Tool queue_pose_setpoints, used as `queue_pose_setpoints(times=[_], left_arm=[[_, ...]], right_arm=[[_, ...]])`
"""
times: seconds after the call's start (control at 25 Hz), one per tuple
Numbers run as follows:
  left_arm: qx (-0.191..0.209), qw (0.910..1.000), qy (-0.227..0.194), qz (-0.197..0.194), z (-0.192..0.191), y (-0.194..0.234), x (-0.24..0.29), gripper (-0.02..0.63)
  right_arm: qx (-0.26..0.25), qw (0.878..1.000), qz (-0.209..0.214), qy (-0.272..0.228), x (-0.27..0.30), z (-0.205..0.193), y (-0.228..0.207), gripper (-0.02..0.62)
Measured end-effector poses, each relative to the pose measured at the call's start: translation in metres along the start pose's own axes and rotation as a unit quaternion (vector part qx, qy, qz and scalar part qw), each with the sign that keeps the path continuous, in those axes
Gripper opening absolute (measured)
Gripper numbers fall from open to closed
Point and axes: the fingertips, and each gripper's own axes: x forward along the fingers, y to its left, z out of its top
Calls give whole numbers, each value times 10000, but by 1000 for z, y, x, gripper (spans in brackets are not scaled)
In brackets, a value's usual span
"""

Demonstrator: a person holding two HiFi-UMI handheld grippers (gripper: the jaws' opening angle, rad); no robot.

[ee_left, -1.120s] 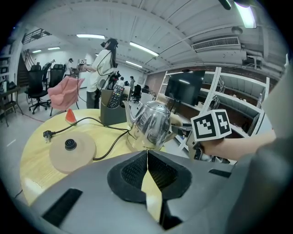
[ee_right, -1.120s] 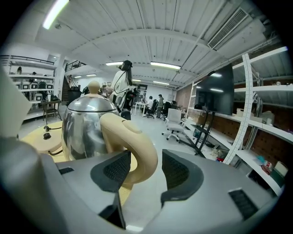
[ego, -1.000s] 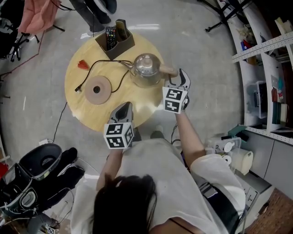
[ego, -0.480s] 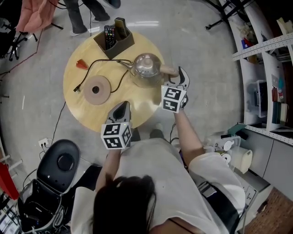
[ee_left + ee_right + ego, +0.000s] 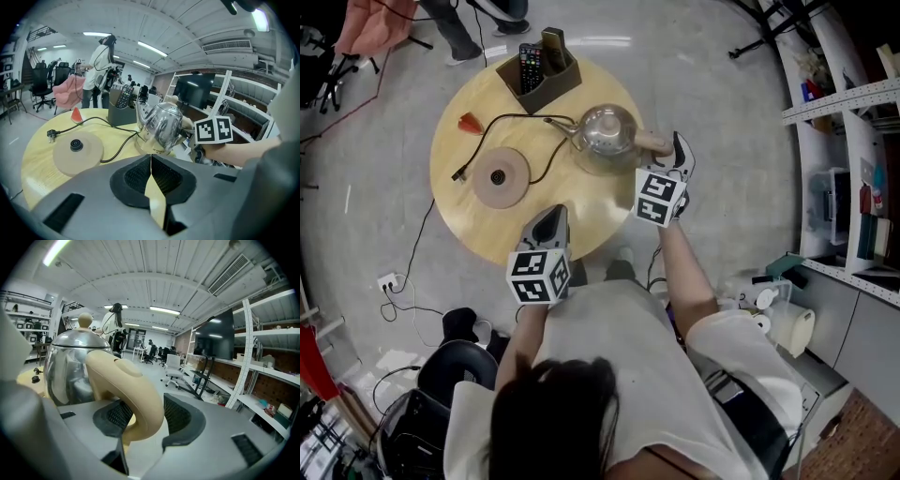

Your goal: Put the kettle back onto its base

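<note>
Grasp stage, no lift yet. The kettle (image 5: 605,133) sits on the table (image 5: 581,225), right of centre and well apart from its base (image 5: 500,176). The right gripper (image 5: 145,401) straddles the cream handle (image 5: 124,380): jaws apart, handle against the left pad, gap to the right pad, so not clamped. The left gripper (image 5: 151,158) hangs over the near table edge, jaws together on nothing. Next, I think: squeeze onto the handle, lift straight, carry left and set down centred on the base's stud. Mind the cord (image 5: 520,120), which runs close by the spout. Count: one kettle, one base, one cord with one plug (image 5: 458,173), one red wedge (image 5: 469,123), one holder (image 5: 553,86) with two remotes (image 5: 529,66), two grippers.
</note>
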Motion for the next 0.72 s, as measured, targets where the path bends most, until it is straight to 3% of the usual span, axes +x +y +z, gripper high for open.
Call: queue_pose_setpoints(times=[0.44,0.72], left_arm=[[-116,9999,26,20,-2,6,1,28],[-125,9999,34,-14,-1,9,-1,28]], right_arm=[[-42,10000,-21,-73,7,2,-1,201],[-91,9999,84,-70,7,3,3,168]])
